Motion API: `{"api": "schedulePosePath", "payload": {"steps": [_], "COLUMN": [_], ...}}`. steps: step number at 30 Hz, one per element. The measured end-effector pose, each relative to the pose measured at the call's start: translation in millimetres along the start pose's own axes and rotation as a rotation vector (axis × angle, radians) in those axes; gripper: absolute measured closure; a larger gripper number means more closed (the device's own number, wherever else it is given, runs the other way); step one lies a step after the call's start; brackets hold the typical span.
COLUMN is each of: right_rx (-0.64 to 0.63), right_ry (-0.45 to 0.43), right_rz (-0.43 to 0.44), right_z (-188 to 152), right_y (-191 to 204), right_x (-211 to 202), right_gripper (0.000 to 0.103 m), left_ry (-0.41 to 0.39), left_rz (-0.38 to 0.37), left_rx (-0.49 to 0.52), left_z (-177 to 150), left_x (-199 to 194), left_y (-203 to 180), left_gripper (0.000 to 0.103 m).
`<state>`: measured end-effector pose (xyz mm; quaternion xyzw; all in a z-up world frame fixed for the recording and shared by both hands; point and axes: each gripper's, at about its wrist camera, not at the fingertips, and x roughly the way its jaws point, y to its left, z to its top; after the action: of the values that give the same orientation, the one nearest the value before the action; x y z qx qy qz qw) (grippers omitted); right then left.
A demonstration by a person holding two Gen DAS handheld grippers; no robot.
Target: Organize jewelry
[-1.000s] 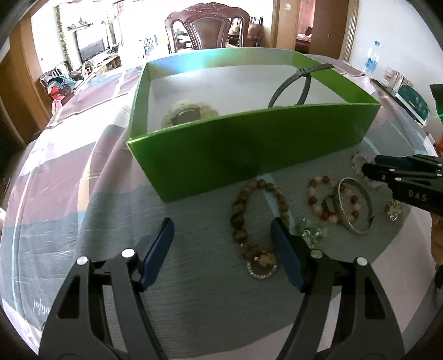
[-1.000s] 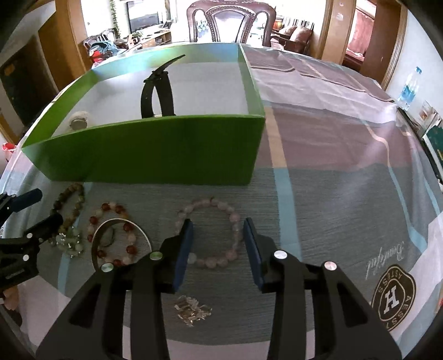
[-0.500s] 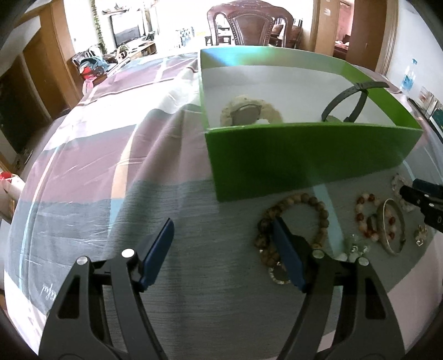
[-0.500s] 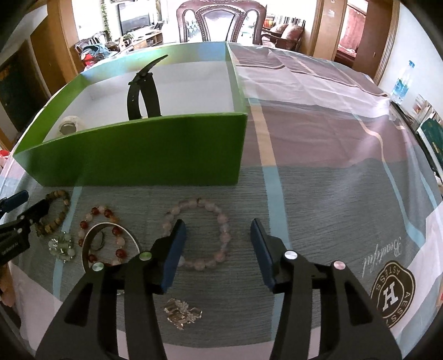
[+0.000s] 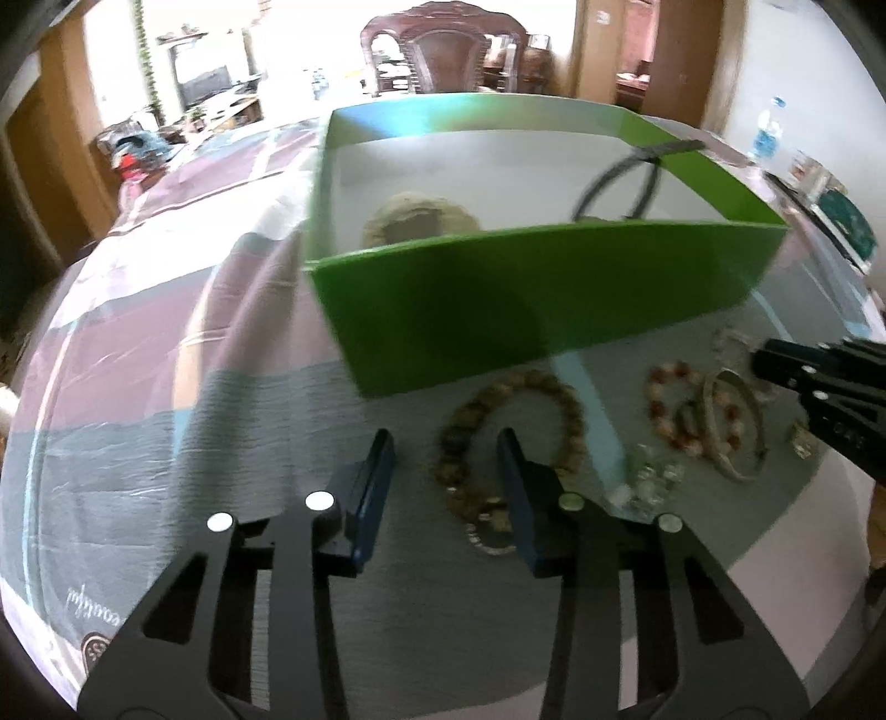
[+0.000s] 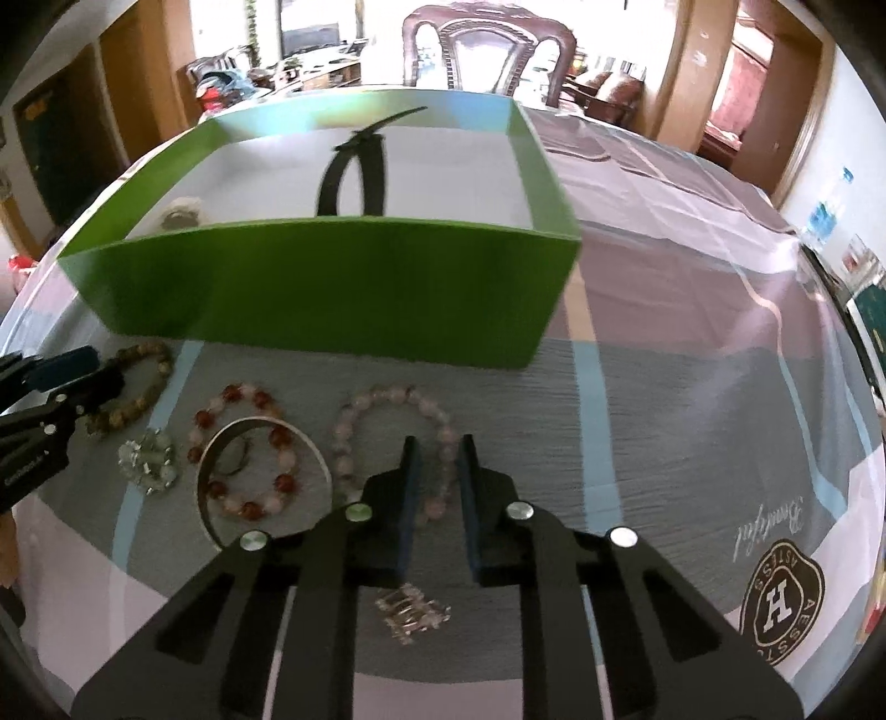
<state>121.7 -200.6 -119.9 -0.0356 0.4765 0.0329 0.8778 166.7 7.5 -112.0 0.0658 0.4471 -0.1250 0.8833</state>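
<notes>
A green box stands on the table and holds a black band and a pale bracelet. In front of it lie a brown bead bracelet, a red-and-white bead bracelet, a silver bangle and a pink bead bracelet. My left gripper is open, its fingers either side of the brown bracelet's near left part. My right gripper is narrowly open around the pink bracelet's near side, whether it grips I cannot tell.
A clear crystal piece and a small silver clasp piece lie on the striped tablecloth. A wooden chair stands behind the table. A water bottle stands at the far right.
My left gripper has narrowed and swung right over the brown bracelet. My right gripper has narrowed a lot and moved onto the pink bracelet's near side.
</notes>
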Motion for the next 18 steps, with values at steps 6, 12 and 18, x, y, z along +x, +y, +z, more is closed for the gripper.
{"api": "schedulePosePath", "payload": {"steps": [6,12,18], "right_rx": [0.035,0.042,0.01], "right_ry": [0.005,-0.011,-0.017], "right_rz": [0.016,-0.009,0.015], "right_z": [1.5,1.7,-0.4], "right_y": [-6.3,-6.0,2.0], "right_x": [0.9,2.5,2.1], "right_gripper": [0.081,0.066,0.085], "left_ry": [-0.004,-0.001,-0.005], "left_rz": [-0.037,-0.011,-0.003], "left_rx": [0.06,0.023,0.027], "left_z": [-5.9,-2.7,-3.0], "left_x": [-2.6,1.7,0.4], "left_y": [-16.6,-10.3,-11.4], "left_gripper": [0.063,0.055,0.064]}}
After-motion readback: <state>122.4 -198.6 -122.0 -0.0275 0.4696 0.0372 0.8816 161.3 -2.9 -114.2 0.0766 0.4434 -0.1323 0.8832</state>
